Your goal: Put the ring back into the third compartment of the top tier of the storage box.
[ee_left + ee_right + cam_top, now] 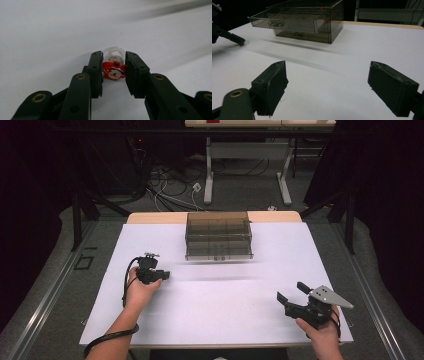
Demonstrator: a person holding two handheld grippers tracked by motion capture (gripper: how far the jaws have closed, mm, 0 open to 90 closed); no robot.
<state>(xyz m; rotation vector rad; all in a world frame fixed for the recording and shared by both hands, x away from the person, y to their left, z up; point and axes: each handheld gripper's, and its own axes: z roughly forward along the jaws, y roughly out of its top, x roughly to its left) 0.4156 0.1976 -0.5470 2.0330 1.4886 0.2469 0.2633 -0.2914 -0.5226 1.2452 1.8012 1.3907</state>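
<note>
Clearly the small red ring, a cartoon charm on a clear plastic band, is light, stiff and a little slippery; the charm's flat sides suit the grip. It lies on the white worktop toward its left edge, pinched by the left claw, held low and level. The right claw gapes empty near the front right corner.
</note>
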